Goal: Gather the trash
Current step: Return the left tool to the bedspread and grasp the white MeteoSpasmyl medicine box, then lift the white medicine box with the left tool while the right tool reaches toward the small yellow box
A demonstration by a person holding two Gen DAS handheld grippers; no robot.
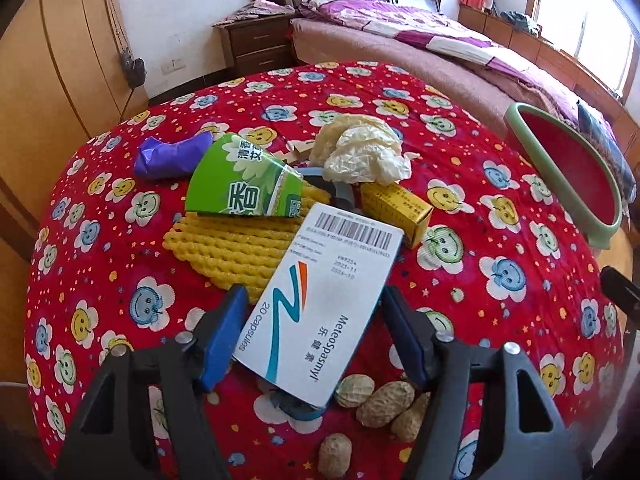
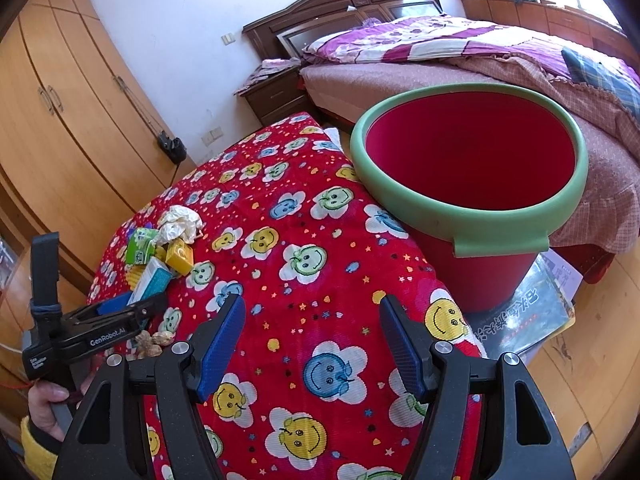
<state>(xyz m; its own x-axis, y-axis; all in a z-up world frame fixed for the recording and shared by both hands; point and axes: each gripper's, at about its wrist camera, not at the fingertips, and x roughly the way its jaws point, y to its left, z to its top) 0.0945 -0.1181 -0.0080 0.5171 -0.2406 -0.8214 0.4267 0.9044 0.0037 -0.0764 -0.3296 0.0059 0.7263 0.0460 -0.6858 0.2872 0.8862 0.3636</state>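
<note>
Right wrist view only: whole red bucket (image 2: 472, 184) with green rim stands on a book (image 2: 528, 312) on the floor, just beside the surface (image 2: 304, 208) with its red smiley-flower cloth; inside looks empty. Left wrist view catches only a slice of that bucket at the right edge.

Left wrist view only, trash pile close up: yellow foam net (image 1: 224, 248), white medicine box (image 1: 320, 304), green paper wrapper (image 1: 240, 180), crumpled white paper (image 1: 360, 152), purple wrapper (image 1: 168, 156), small yellow box (image 1: 400, 208), peanuts (image 1: 384, 400).

Left gripper (image 1: 312, 332) straddles the medicine box, box tilted up between the pads; contact not clear, cannot tell if gripped. Right gripper (image 2: 312, 344) is open over bare cloth, holding nothing.
</note>
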